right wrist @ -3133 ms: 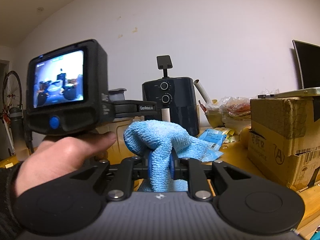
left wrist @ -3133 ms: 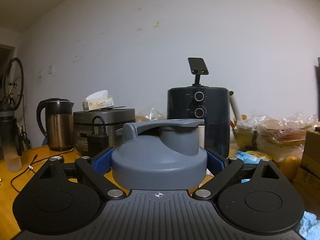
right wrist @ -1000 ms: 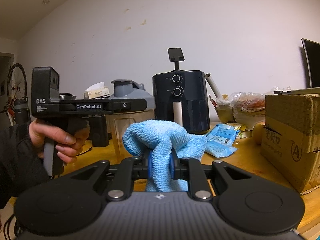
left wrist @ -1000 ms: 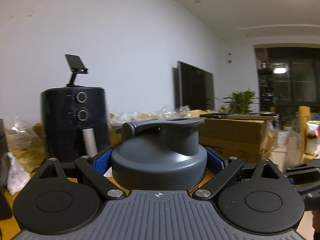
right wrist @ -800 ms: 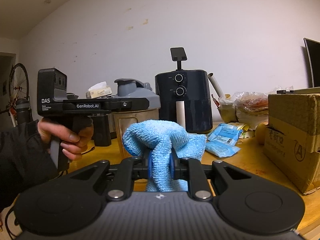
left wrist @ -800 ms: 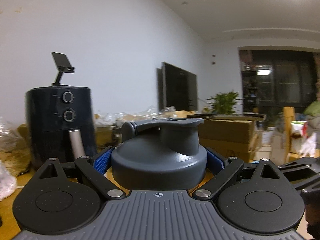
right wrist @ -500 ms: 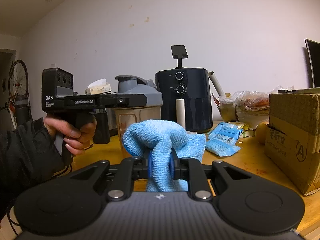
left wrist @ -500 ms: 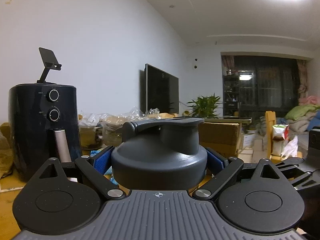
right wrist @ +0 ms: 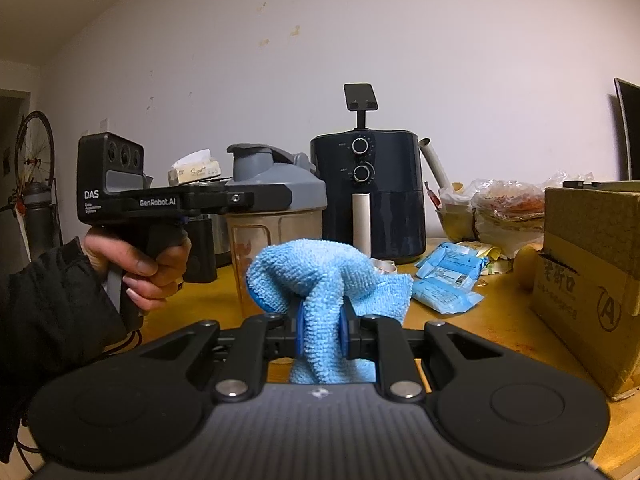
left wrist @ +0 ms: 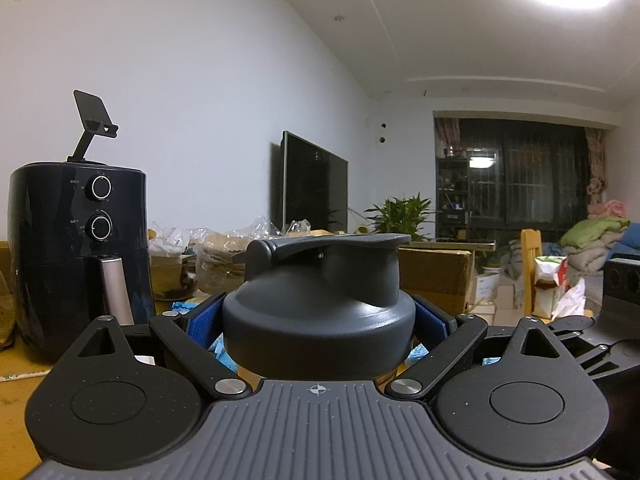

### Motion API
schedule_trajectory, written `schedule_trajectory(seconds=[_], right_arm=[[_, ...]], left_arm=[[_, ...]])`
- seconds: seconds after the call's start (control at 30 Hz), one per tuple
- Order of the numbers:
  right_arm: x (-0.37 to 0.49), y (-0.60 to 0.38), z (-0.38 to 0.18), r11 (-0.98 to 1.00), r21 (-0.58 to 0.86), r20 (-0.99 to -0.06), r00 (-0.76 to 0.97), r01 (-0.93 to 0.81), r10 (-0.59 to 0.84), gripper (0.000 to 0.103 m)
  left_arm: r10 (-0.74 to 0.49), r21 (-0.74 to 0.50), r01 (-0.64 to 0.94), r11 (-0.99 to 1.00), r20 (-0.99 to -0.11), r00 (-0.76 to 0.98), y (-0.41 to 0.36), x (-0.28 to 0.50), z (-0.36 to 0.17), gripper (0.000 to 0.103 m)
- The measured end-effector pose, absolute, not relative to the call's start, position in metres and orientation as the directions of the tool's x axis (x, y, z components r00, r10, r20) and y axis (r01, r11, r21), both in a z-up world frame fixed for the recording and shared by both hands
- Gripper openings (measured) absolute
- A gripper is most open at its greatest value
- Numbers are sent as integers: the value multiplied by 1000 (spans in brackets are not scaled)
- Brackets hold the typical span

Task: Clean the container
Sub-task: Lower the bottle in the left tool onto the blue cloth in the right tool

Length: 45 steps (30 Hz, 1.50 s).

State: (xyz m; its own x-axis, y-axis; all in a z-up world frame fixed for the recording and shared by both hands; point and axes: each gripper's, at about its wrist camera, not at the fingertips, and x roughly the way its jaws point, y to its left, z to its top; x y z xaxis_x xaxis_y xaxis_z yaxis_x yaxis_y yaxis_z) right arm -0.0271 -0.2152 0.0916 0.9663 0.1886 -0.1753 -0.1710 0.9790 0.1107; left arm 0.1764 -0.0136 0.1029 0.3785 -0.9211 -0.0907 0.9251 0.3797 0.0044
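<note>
The container (right wrist: 276,236) is a clear tub with a grey flip lid (left wrist: 318,312). My left gripper (left wrist: 318,320) is shut on it, its blue pads (left wrist: 204,320) pressing the lid's sides. In the right wrist view a hand (right wrist: 140,264) holds that left gripper (right wrist: 236,200) level at the left, clamped at lid height. The container's bottom is hidden behind the cloth. My right gripper (right wrist: 320,332) is shut on a bunched light-blue cloth (right wrist: 320,272), just in front of the container and apart from it.
A dark air fryer (right wrist: 368,192) stands behind the container on the wooden table (right wrist: 480,332). Blue packets (right wrist: 448,280), food bags (right wrist: 504,204) and a cardboard box (right wrist: 592,272) lie to the right. A tissue box (right wrist: 196,168) sits behind at the left.
The left gripper has swung with the container: the air fryer slid left in its view and the room with the TV came in. The right gripper and cloth stayed put.
</note>
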Motion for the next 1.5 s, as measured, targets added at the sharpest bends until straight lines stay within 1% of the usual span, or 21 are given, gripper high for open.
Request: schedule_trajectory(seconds=[0.43, 0.73, 1.1, 1.5], right_arm=[[-1, -203, 102, 966, 110, -174, 952, -235, 251, 14], [11, -205, 113, 955, 125, -147, 947, -270, 287, 14], [25, -204, 118, 948, 90, -146, 938, -305, 315, 15], [29, -206, 117, 946, 84, -180, 929, -313, 323, 14]], left_arm=[[-917, 7, 921, 390, -85, 390, -16, 175, 103, 95], [-916, 7, 919, 394, -82, 393, -17, 176, 103, 95], [-913, -1, 916, 401, -82, 399, -17, 178, 103, 95], [-915, 1, 918, 397, -79, 395, -16, 181, 102, 95]])
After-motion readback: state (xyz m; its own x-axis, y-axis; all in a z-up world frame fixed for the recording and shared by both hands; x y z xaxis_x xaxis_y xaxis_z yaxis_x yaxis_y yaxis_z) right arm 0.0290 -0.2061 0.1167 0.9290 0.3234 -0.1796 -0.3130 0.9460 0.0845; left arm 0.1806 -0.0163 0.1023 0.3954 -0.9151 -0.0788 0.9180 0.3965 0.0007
